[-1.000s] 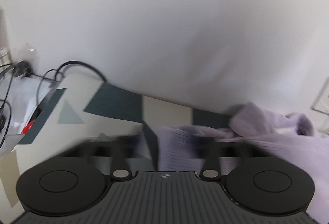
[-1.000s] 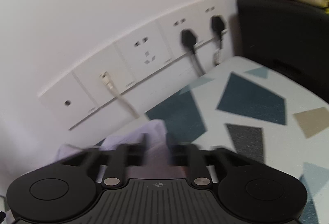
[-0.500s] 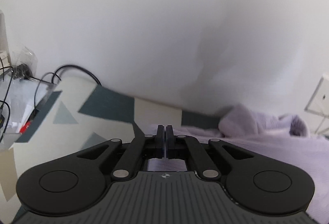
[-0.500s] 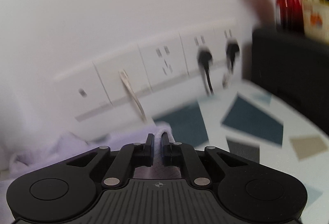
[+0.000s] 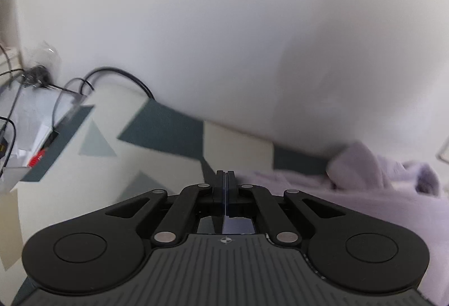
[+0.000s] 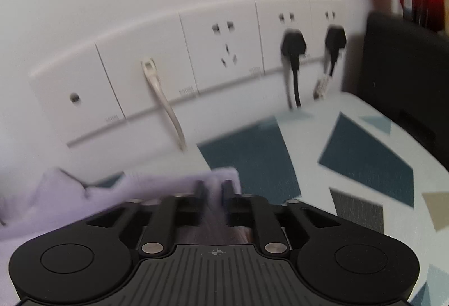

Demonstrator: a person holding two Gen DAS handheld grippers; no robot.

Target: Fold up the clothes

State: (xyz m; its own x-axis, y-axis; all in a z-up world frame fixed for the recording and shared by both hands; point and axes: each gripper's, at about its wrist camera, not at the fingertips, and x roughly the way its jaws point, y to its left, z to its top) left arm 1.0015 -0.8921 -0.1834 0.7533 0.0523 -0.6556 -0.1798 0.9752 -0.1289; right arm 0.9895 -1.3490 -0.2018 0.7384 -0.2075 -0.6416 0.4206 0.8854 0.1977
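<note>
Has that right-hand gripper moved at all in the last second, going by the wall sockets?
Yes. The wall sockets sat tilted a second ago and now look nearly level and larger, so the right gripper rolled level and edged toward the wall, with the lilac garment between its fingers.

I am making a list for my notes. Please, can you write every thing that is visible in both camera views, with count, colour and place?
Garment: one, pale lilac, on the table by the wall.
Table: one, white with blue, grey and beige shapes.
Wall sockets: a row of white plates, on the wall.
Plugs: two, black, in the right sockets.
White cable: one, hanging from a socket.
Black cable: one, at table's left end.
Left gripper: black, jaws shut.
Right gripper: black, jaws around the garment's edge.
</note>
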